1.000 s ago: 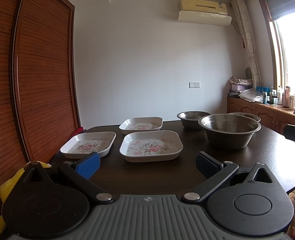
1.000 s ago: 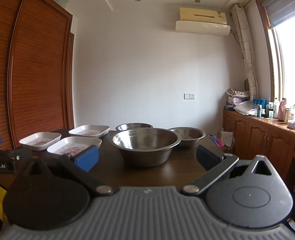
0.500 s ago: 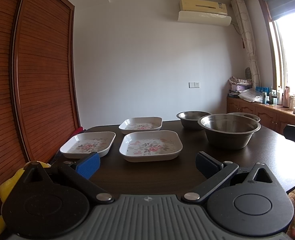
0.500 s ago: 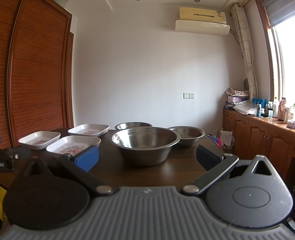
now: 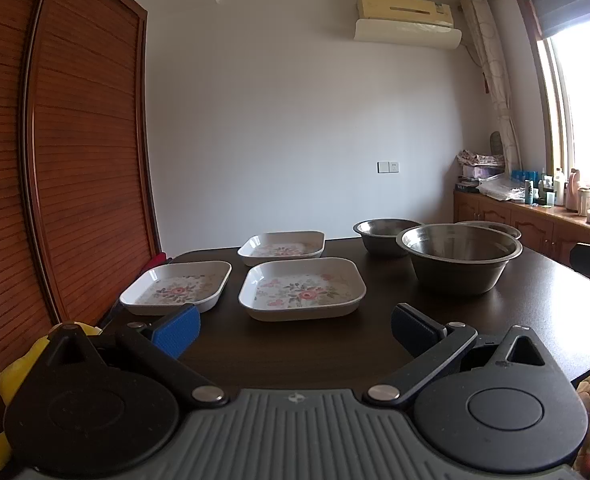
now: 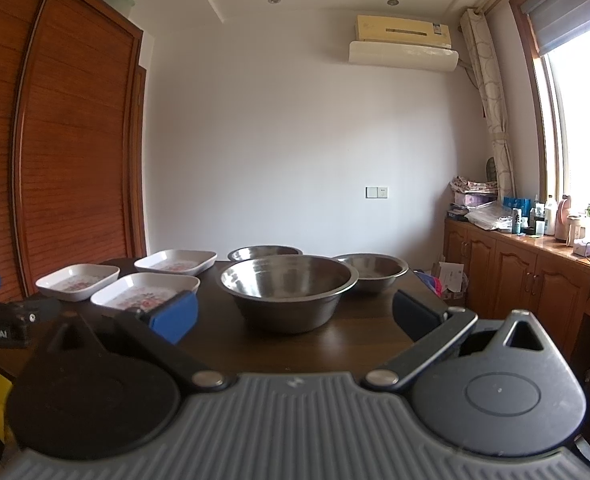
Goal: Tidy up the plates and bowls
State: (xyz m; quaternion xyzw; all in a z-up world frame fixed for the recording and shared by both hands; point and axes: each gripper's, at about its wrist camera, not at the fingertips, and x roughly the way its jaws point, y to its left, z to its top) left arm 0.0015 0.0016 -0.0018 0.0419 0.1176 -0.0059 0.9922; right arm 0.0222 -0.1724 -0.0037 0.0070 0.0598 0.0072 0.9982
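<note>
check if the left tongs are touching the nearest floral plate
Apart. In the left wrist view the open left tongs sit short of the nearest floral plate, with bare dark table between them.

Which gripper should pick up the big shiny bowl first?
Probably the right hand-held gripper: the big steel bowl sits straight ahead between its open fingers. The left hand-held gripper faces the nearest flowered plate instead, with that bowl off to its right.

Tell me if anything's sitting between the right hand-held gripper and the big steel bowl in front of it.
Nothing visible does. The right hand-held gripper is open, and only bare dark table lies between it and the big steel bowl.
</note>
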